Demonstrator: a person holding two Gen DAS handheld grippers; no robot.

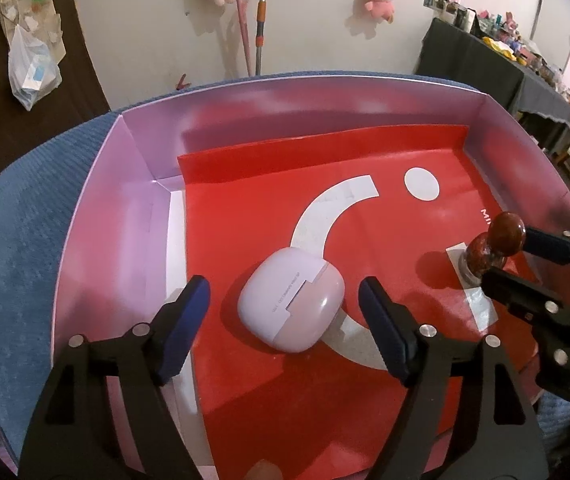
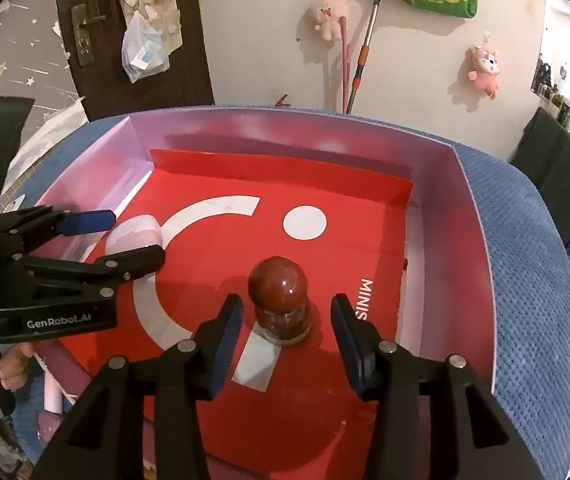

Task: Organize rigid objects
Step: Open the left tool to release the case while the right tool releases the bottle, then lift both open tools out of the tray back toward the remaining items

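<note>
Roughly L to R, one entry per item. Blue textured cloth [image 1: 25, 216]: underlay, shows around the box on all visible sides. Box [image 1: 97, 184]: shallow, open-top, pale pink inner walls, sits on the cloth; floor lined w/ red sheet [image 1: 253, 200] bearing a white arc, a white dot and part of white lettering at the R edge. Left gripper [image 1: 285, 312]: black frame, blue pads, jaws apart, nothing pinched; pads stand either side of item below w/ clear gaps both sides. Earbud case [image 1: 291, 300]: pale lilac/pink, rounded, lying flat on the red sheet, L-centre of box, partly over the white arc; visible label strip, print too small to read. Right gripper [image 2: 287, 320]: same build, jaws apart, pads flanking but not touching next item. Red-brown stone seal [image 2: 279, 300]: glossy round knob on a short cylindrical body, upright on the red sheet, R half of box, base on a small white strip, just L of the lettering. Case and seal well apart. Bkgd: pink plush toys [image 2: 327, 14] on wall, mop handle [image 1: 261, 20], plastic bag [image 2: 141, 52] on dark door.
</note>
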